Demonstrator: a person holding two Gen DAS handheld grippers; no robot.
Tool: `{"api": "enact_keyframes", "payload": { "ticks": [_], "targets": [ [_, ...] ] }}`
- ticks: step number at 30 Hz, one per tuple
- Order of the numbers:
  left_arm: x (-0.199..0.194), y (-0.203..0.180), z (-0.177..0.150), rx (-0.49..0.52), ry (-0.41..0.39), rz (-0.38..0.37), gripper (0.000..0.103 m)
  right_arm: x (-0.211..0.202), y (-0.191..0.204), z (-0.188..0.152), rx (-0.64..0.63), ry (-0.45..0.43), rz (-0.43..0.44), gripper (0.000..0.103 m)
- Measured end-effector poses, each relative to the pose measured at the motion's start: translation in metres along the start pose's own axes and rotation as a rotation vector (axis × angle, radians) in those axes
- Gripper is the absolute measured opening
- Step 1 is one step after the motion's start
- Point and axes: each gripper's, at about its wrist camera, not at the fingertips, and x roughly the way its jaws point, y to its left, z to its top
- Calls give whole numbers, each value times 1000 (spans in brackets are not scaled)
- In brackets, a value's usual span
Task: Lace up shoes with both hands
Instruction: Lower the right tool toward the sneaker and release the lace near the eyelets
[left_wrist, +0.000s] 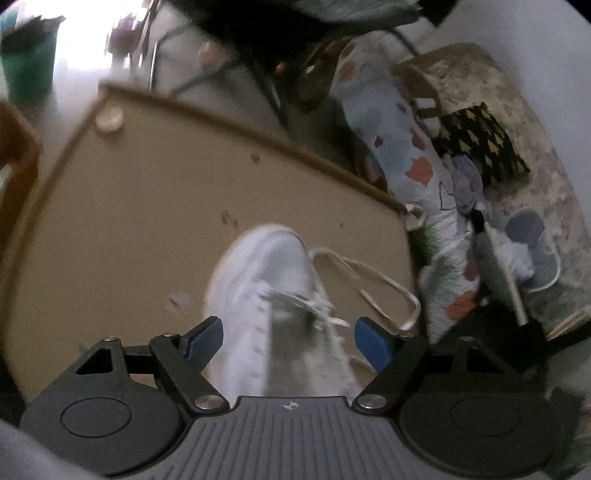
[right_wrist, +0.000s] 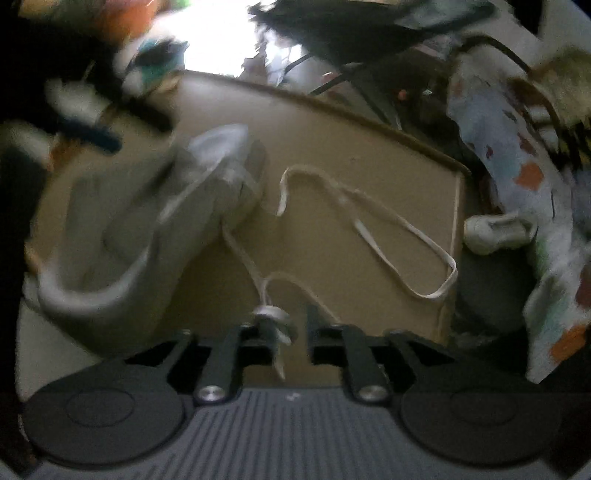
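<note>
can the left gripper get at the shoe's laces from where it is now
Probably yes. The left gripper is open, its fingers on either side of the white shoe, and the laces lie just ahead with nothing between. The picture is blurred, so how close is unclear.

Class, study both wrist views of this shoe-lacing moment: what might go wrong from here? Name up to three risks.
1. The lace loops loosely across the table, reaching near its edge; it might snag or slide off.
2. The left gripper straddles the white shoe with jaws open, so the shoe may shift when the lace is tugged.
3. The right gripper appears to have only a knotted lace bit against one finger; it may slip.
</note>
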Motion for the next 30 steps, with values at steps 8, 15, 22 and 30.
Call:
{"api": "enact_keyframes", "payload": {
  "ticks": [8, 15, 22, 30],
  "targets": [
    [12, -8, 7, -145, -1, 49, 33, -29, -11, -4, 149, -120, 139, 31],
    [1, -19, 4, -236, 9, -17, 28, -35, -15, 1, 191, -184, 153, 27],
    [26, -27, -6, -290, 67, 37, 30, -36, -17, 8, 237, -233, 247, 28],
    [35, -10, -14, -411, -42, 30, 13, -22, -12, 8, 179, -165, 154, 31]
  ]
}}
